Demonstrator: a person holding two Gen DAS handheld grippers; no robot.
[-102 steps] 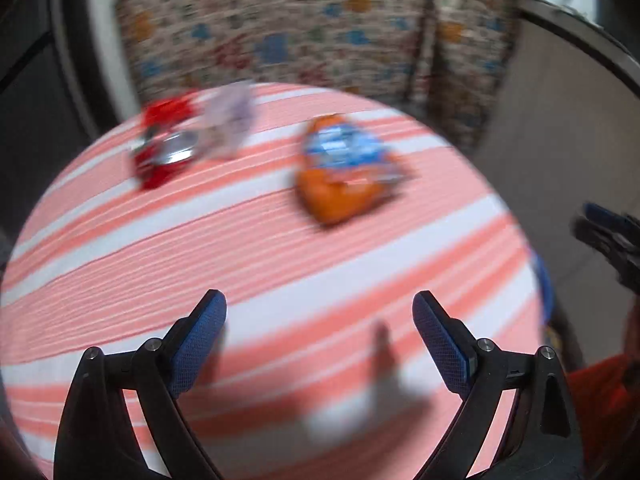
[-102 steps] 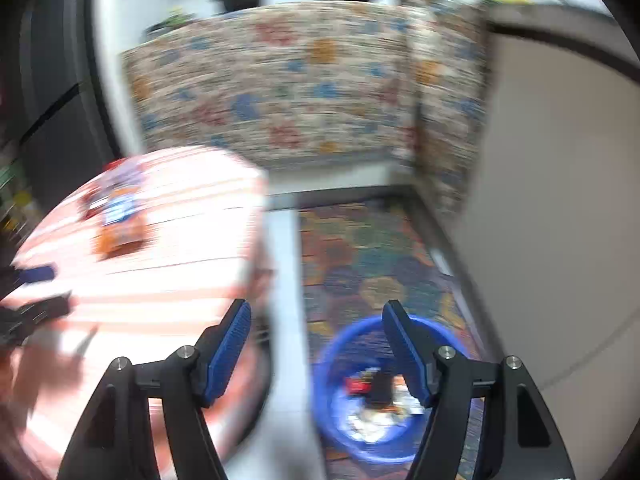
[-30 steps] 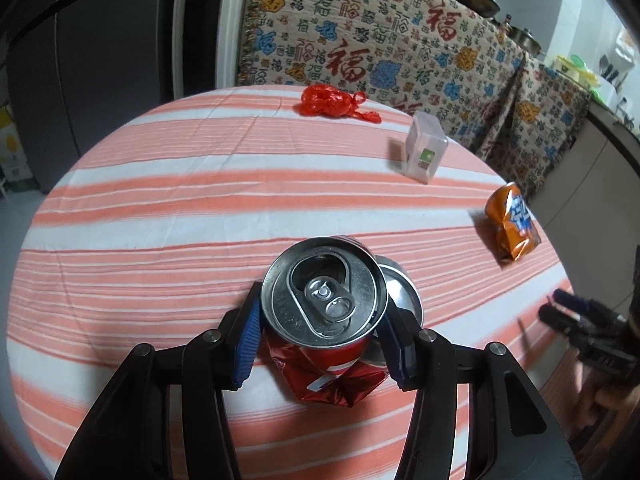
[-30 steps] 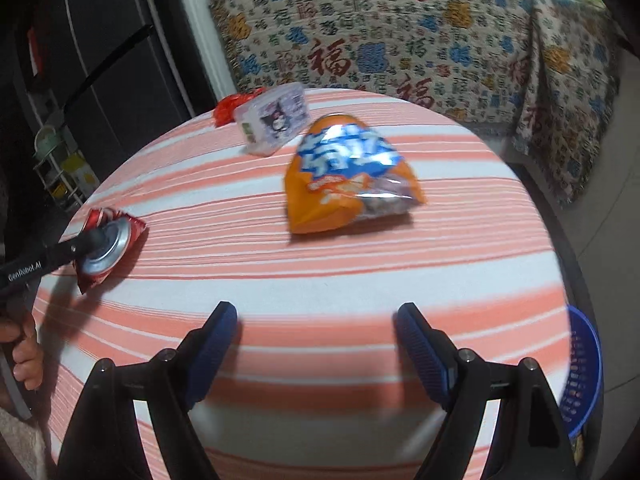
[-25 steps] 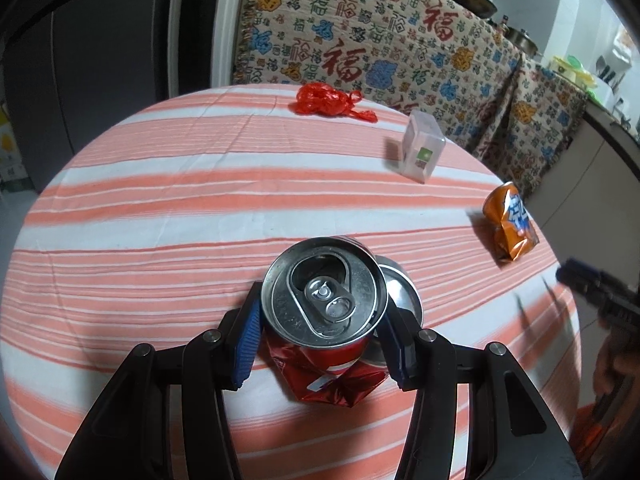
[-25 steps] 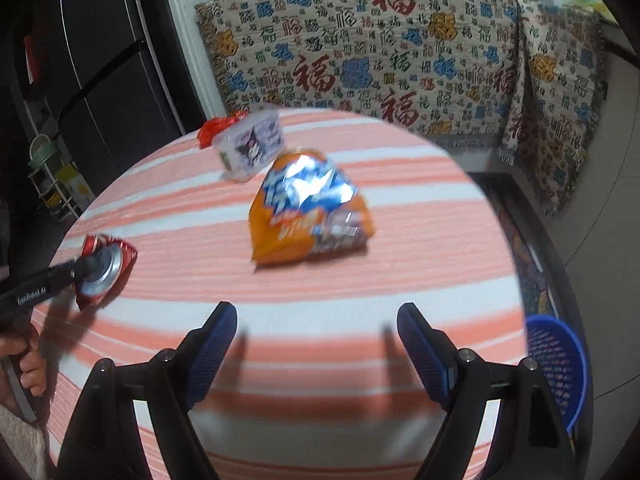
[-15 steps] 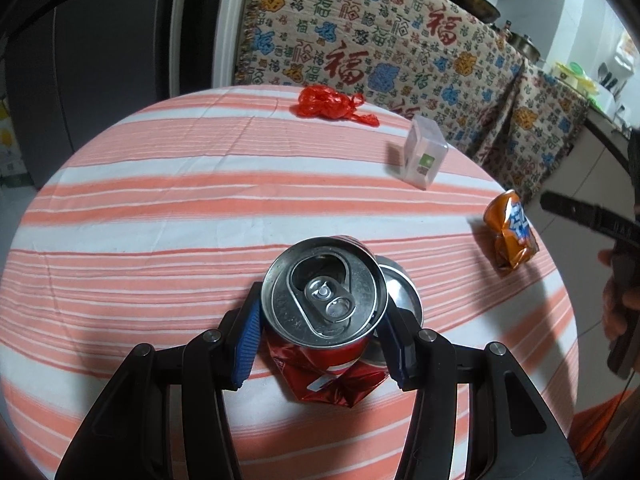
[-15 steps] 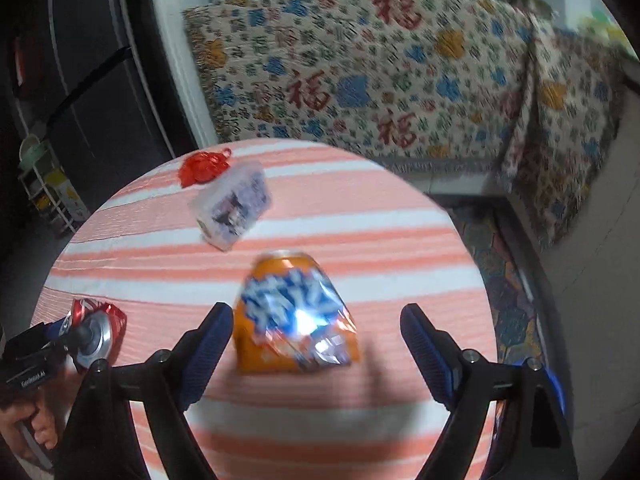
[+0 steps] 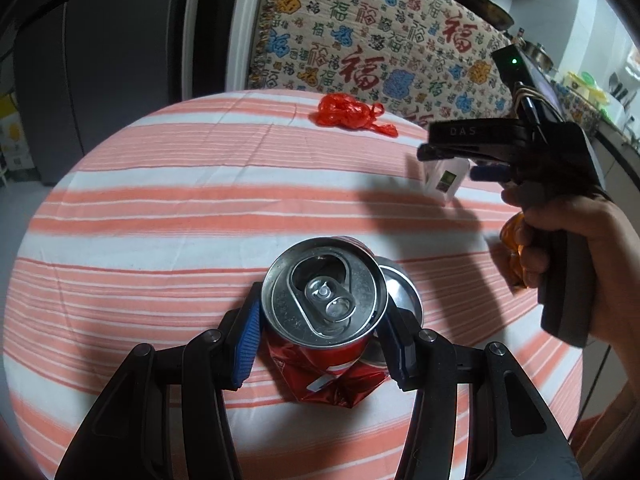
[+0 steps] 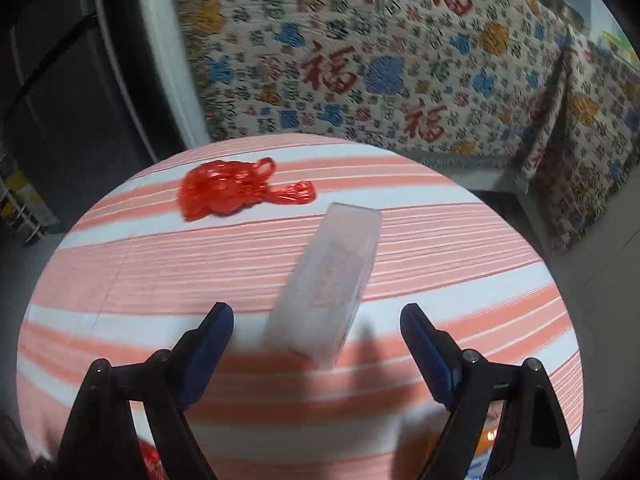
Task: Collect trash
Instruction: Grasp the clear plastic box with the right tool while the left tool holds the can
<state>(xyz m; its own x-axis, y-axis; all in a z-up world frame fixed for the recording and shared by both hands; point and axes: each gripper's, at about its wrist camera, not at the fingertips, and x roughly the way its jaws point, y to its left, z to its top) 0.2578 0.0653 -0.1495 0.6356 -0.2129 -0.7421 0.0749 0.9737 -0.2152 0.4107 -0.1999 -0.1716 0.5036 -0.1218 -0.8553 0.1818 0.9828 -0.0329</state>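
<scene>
At the bottom centre of the left wrist view, the left gripper (image 9: 320,332) is clamped on a crushed red can (image 9: 325,312) — its blue pads press the can's sides, and the silver top faces the camera. The can looks to be lifted or just off the striped table (image 9: 160,216); whether its crumpled base touches the cloth cannot be told. So one piece of trash is in hand but not yet binned, and no bin shows in either view.

In the right wrist view the right gripper (image 10: 316,344) stands wide open and empty, low in the frame, with a clear plastic box (image 10: 328,280) just ahead of the gap between its pads. The pads are well clear of the box's sides; nothing is gripped. In the left view the same gripper appears at the right edge, held in a hand (image 9: 576,256) above the box.

Still lying on the table: the box near the middle, a red plastic bag (image 10: 236,188) beyond it toward the upper left, and an orange packet (image 9: 514,248) mostly hidden behind the hand at the right of the left view.

Judged from this, the task is partly along — one item held, three left on the table, the box probably next.
</scene>
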